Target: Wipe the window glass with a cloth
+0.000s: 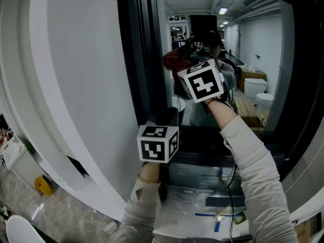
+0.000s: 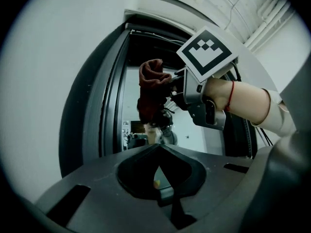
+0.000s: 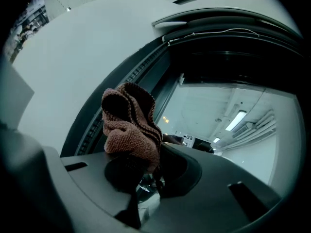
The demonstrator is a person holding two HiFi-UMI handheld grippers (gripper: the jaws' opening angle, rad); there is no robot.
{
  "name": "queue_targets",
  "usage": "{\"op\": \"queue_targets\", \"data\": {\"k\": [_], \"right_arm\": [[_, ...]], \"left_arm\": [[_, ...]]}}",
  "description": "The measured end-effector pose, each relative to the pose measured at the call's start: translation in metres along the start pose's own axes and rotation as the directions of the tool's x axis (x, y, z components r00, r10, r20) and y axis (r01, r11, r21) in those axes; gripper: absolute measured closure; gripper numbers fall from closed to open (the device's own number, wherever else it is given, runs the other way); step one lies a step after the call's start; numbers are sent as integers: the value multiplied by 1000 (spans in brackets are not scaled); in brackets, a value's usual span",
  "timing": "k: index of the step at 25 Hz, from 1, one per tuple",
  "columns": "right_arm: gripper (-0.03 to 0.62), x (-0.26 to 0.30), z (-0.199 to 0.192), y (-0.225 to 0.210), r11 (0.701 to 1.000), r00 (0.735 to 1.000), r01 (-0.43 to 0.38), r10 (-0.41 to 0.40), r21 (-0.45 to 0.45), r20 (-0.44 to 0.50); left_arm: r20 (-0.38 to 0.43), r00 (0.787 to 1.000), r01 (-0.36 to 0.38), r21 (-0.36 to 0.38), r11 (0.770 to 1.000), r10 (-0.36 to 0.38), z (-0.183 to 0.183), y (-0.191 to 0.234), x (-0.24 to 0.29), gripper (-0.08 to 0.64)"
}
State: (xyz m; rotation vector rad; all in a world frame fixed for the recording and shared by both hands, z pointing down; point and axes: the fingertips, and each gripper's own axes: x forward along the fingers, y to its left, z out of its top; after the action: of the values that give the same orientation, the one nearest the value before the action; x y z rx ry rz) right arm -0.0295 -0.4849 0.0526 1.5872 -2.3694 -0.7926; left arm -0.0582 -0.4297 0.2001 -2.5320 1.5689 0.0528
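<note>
up beside the dark window frame (image 1: 144, 59), your right gripper (image 3: 146, 171) is pinching the cloth (image 3: 131, 125) by its lower edge, so the bulk of it stands free above the jaws as a bunched wad. that hold looks sensible for wiping: the soft mass leads and the hard jaws stay back from the pane. the cloth sits just right of the frame, at the upper part of the window glass (image 1: 253, 44); whether it is actually touching the pane, you can't tell from these views.

your left gripper (image 2: 163, 178) hangs lower, near the foot of the frame, jaws pressed together with nothing between them. it seems parked out of the wiping path, not helping.

the cloth is a reddish-brown terry weave, looped and nubbly, with darker stripes along its folded edges; it should drag a little on the pane and soak well. the glass is smooth and mirror-like, throwing back ceiling lights and the room. the frame is matte black with ribbed channels running along it, and left of it curves a plain white wall panel (image 1: 76, 59).

judging by this, wiping is at or near its start, high on the pane.
</note>
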Motion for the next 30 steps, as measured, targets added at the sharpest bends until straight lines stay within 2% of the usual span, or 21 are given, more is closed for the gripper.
{"op": "queue_targets", "data": {"k": [10,16,22,30], "right_arm": [[549,-34,-32,-56,996,996,85,-85,4,-35],[549,-61,-53,-99,988,986,154,-153,9,-64],[549,-95,-79,-146,971,966,238,-236,12,-102],[549,-147,-116,-209,933,921,359,-353,7,-164]], "left_arm": [[4,997,72,-27,997,-72,-6,-33,24,557],[6,989,145,-28,989,-145,-3,-68,46,557],[18,977,212,-21,977,-212,3,-104,61,557],[29,954,300,-27,954,-299,4,-151,82,557]]}}
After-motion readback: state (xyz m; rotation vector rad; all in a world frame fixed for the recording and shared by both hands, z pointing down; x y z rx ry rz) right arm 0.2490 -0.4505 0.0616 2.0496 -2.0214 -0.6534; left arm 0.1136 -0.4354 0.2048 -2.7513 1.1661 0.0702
